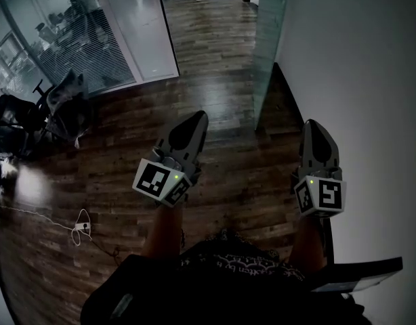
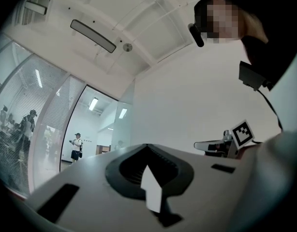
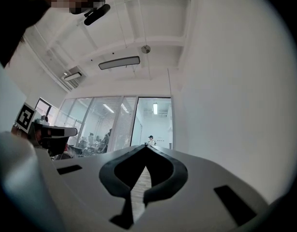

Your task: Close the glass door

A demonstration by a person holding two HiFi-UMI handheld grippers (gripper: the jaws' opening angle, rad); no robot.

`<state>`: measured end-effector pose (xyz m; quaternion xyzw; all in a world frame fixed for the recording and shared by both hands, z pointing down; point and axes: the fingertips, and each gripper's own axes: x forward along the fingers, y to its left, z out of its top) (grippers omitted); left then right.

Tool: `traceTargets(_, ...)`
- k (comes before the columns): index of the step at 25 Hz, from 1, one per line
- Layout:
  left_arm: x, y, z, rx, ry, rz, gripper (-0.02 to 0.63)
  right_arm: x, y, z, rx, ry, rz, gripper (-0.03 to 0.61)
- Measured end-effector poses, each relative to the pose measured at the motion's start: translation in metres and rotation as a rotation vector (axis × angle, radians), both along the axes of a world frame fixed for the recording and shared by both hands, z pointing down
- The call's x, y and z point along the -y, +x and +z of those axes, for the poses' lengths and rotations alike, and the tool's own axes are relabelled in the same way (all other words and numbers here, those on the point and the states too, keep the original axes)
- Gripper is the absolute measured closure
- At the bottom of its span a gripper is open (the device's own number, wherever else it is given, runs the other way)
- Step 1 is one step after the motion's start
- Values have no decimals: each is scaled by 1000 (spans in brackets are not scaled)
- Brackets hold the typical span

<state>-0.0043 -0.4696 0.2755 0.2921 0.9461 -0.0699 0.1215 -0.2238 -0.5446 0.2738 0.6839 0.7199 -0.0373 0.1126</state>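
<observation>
Two hand-held grippers are held out over the wooden floor [image 1: 215,59], and neither has reached the task's thing. The left hand-held gripper [image 1: 196,118] has its jaws closed tip to tip with nothing between them, and so does the right hand-held gripper [image 1: 311,124]. The glass door [image 1: 267,53] stands open ahead of the right one, seen nearly edge-on, close along the white wall [image 1: 357,59] and well apart from both grippers.

The step in hand looks like the approach. To do it well, the person should likely bring the right hand-held gripper to the door's free edge, or to a handle, though no handle shows here. The jaws would probably need to part first if the edge is to be gripped. A steady pull near the edge should then swing the pane across the doorway.

No brand or label can be read. The cubes [image 1: 158,179] carry only black-and-white square markers, and the pale print on the person's dark clothing [image 1: 238,259] is too small to make out.
</observation>
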Motion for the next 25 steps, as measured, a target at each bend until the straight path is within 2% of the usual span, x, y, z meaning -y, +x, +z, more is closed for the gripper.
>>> traceTargets(4,-24,-10,-1,17,2,38,612,-27,-8,2,-2,18,21,575)
traceTargets(13,-85,-43,12,7,44,43,612,-95,-41,8,-9,39,28,575)
traceTargets(21,-162,-83,9,-5,20,-32,612,-185,-88,9,-7,31,-2,575)
traceTargets(25,-197,-111,7,-9,18,-40,612,-224,-112,10,-7,32,-15,575)
